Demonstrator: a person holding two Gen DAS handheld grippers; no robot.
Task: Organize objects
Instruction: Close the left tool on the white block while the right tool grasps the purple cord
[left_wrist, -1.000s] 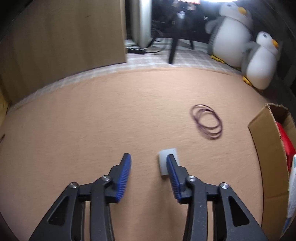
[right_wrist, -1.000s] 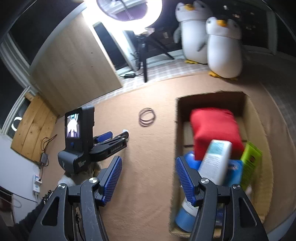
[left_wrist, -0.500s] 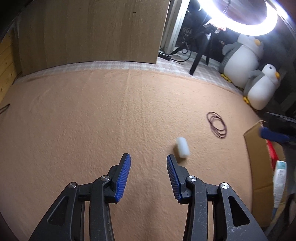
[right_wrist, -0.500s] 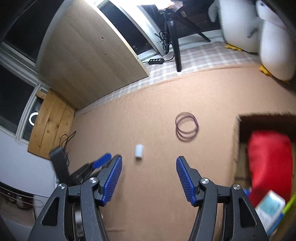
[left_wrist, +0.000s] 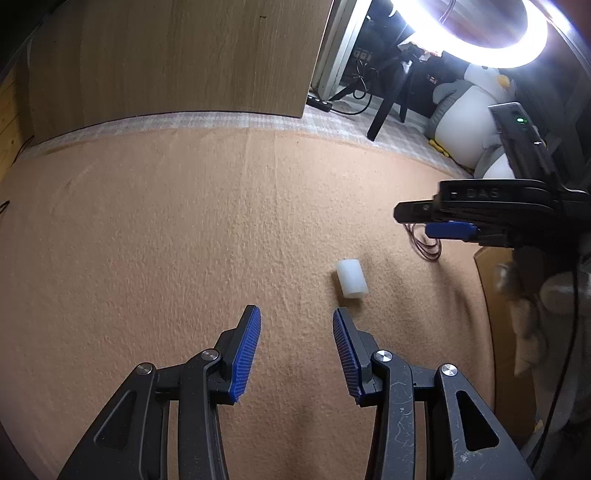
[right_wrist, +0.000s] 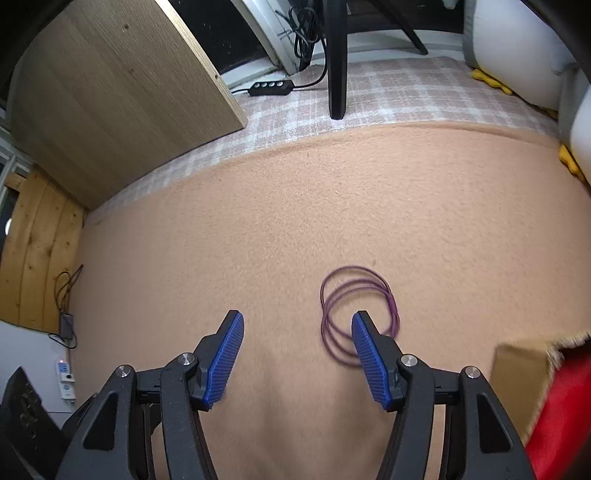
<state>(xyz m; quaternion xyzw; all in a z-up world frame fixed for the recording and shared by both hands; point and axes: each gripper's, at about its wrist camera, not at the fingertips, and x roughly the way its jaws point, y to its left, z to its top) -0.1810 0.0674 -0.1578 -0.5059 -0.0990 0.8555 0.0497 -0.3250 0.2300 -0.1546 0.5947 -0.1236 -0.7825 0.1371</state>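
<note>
The loops (right_wrist: 358, 314), thin purple bands or cord coiled in overlapping rings, lie flat on the tan mat (right_wrist: 295, 221) at about 1 o'clock from the right gripper (right_wrist: 297, 350), whose jaws are spread wide and hold nothing; the right-hand finger (right_wrist: 369, 354) overlaps the near side of the coil in this view, though whether it touches cannot be told. In the left view the right gripper (left_wrist: 436, 221) covers most of the coil, leaving only a small arc (left_wrist: 424, 247) visible below it at 2 o'clock. The loops look very light, limp and thin, so they will likely sag and shift when lifted, and a pad may slide over them against the mat; the best hold is probably where the strands bunch together, at the near edge of the coil, pinched across all of them at once. The other loose item, a small white cylinder (left_wrist: 351, 277), lies on its side at 1 o'clock just beyond the left gripper (left_wrist: 297, 339), whose jaws are also spread and empty; it looks light and stiff, possibly smooth enough to roll, and is best taken across its round sides. The box (right_wrist: 524, 369) is cut off at 4 o'clock in the right view, showing only a cardboard corner and something red (right_wrist: 561, 424) inside; the rest of its contents is hidden.
</note>
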